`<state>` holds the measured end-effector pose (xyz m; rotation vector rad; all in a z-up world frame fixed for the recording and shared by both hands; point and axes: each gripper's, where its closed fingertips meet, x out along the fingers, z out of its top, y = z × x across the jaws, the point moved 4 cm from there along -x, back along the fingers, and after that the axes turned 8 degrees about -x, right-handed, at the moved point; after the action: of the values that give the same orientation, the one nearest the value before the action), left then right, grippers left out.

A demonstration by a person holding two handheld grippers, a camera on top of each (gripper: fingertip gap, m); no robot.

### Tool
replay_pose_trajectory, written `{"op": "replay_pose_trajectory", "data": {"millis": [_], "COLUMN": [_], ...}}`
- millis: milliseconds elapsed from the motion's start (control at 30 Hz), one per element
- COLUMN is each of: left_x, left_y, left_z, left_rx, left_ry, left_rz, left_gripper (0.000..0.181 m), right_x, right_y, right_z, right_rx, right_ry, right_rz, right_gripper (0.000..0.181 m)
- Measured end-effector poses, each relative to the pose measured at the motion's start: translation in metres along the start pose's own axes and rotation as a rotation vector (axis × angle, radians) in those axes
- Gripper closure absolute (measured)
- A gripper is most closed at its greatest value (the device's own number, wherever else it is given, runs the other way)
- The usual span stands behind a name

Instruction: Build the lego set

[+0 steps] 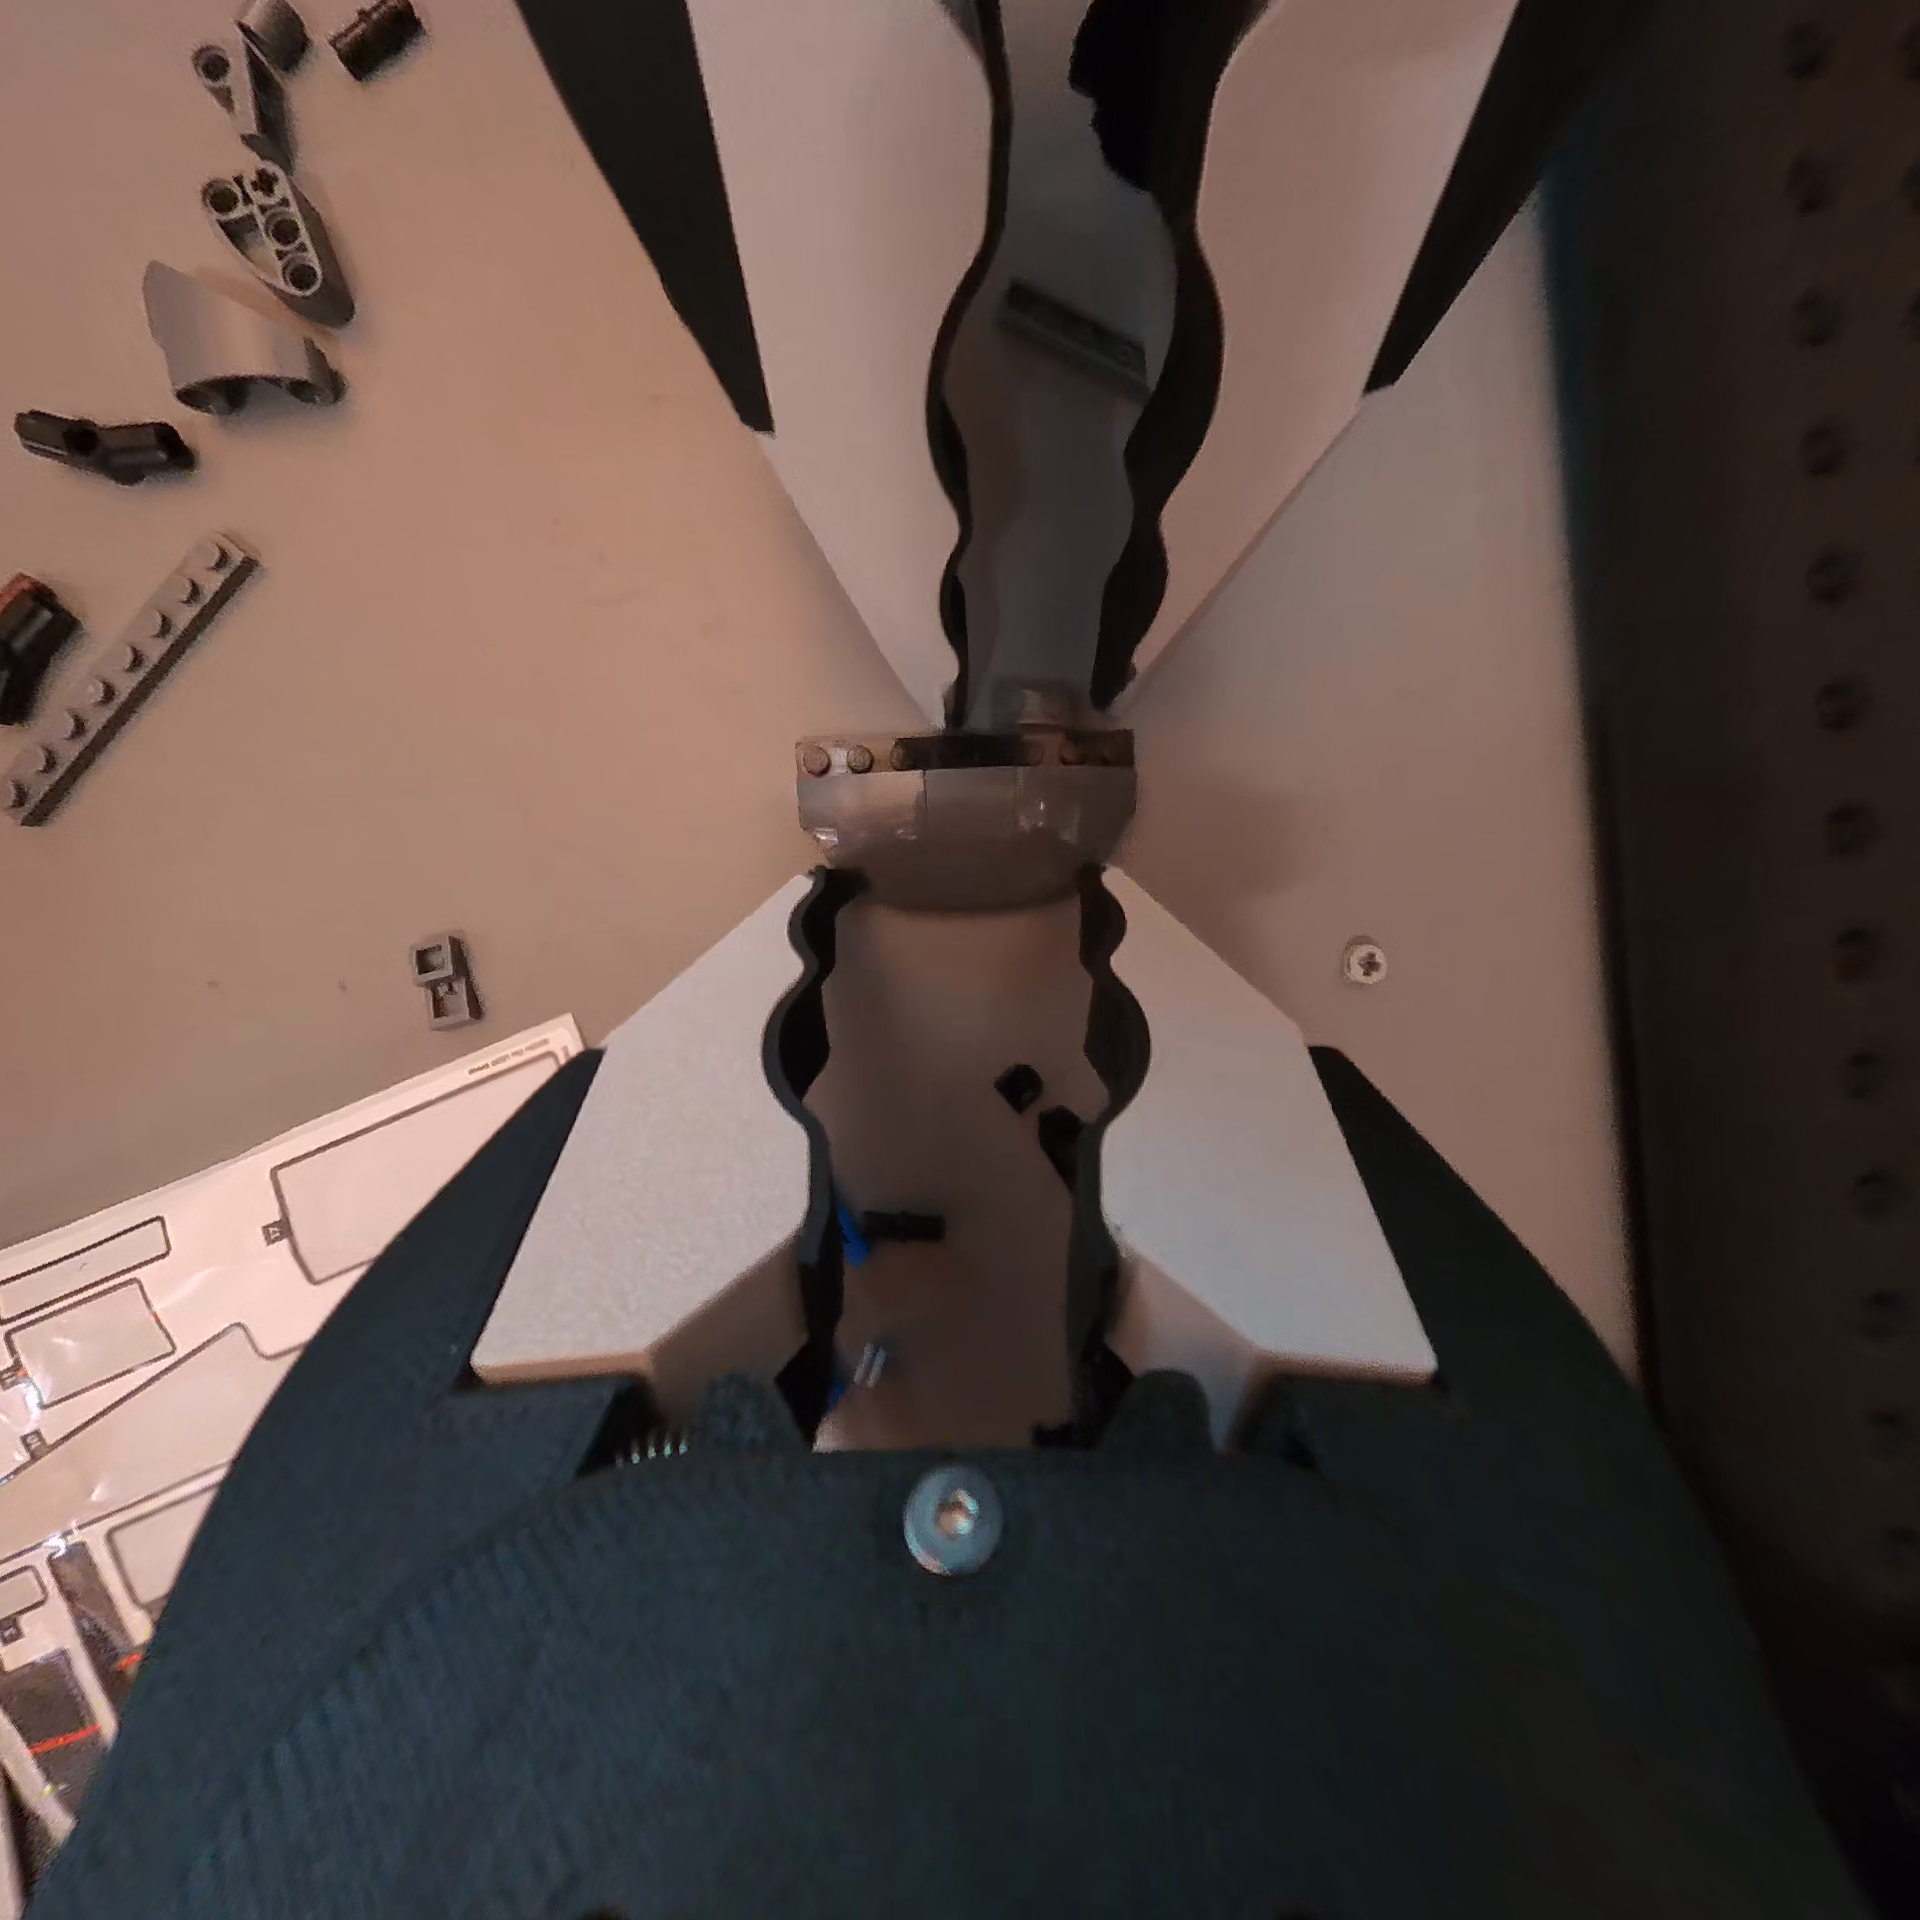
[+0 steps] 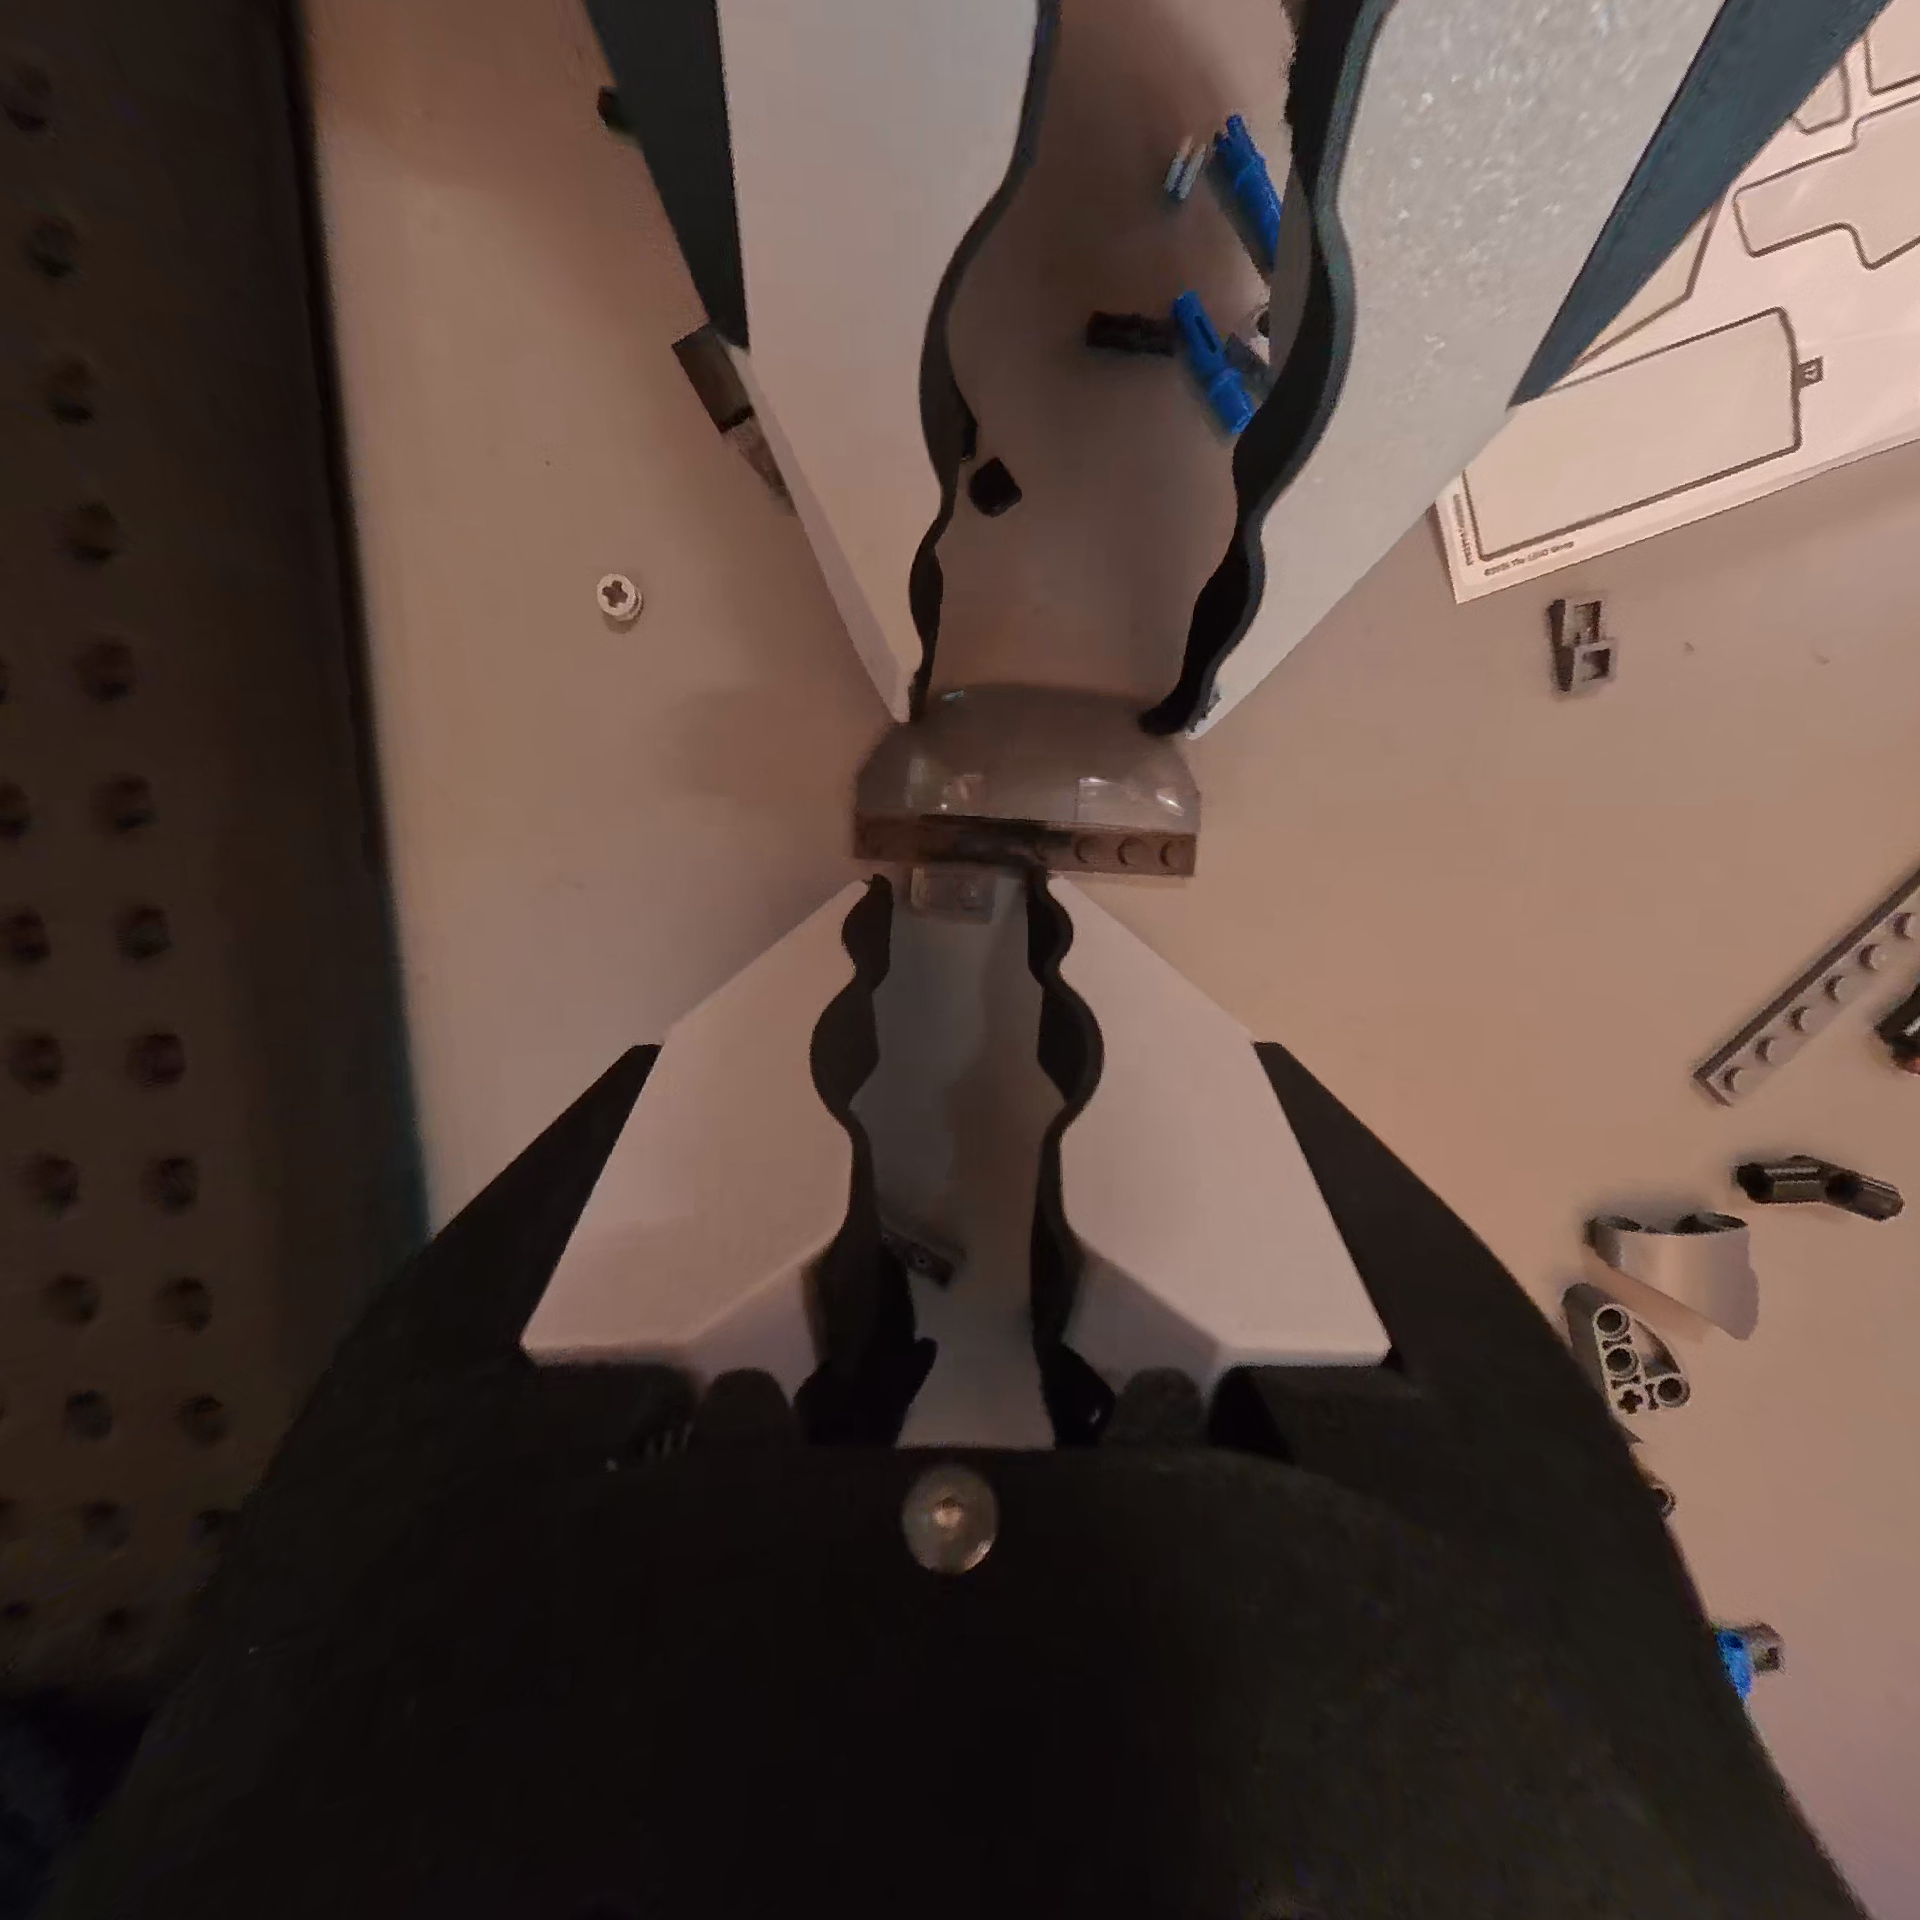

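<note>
A grey dome-shaped Lego assembly (image 1: 966, 816) with a dark studded plate along its flat side is held in the air between my two grippers, which face each other. My left gripper (image 1: 961, 881) is shut on the dome's rounded end. My right gripper (image 2: 964, 885) is shut on a small grey piece (image 2: 948, 894) that sits against the studded plate. In the right wrist view the assembly (image 2: 1029, 790) sits just beyond my fingertips, and the left gripper (image 2: 1039, 707) comes in from the top. In the left wrist view the right gripper (image 1: 1023, 698) comes in from the top.
Loose parts lie on the beige table: a long grey plate (image 1: 125, 675), a curved grey panel (image 1: 229, 332), a grey liftarm (image 1: 275, 229), a black connector (image 1: 104, 442), a small grey bracket (image 1: 447, 982), blue pins (image 2: 1210, 353). There is also a sticker sheet (image 1: 208, 1299). A dark perforated panel (image 2: 104, 935) borders the table. My left and right fingertips are right by each other.
</note>
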<state>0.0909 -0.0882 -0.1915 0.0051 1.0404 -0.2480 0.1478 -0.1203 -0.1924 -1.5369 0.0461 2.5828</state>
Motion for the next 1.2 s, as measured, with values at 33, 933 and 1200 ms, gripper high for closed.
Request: {"op": "replay_pose_trajectory", "data": {"millis": [33, 933, 1200], "left_x": [0.0, -0.003, -0.003], "left_y": [0.0, 0.002, 0.002], "left_z": [-0.001, -0.007, -0.006], "left_rx": [-0.005, -0.004, -0.001], "left_ry": [-0.001, 0.008, 0.001], "left_rz": [-0.005, -0.018, -0.024], "left_gripper": [0.136, 0.138, 0.138], "right_x": [0.0, 0.001, 0.003], "right_y": [0.0, -0.013, -0.014], "right_z": [0.0, 0.008, 0.009], "right_rx": [0.0, -0.068, -0.066], "right_ry": [-0.006, -0.113, -0.125], "right_rz": [-0.003, -0.081, -0.076], "right_gripper": [0.157, 0.167, 0.167]}}
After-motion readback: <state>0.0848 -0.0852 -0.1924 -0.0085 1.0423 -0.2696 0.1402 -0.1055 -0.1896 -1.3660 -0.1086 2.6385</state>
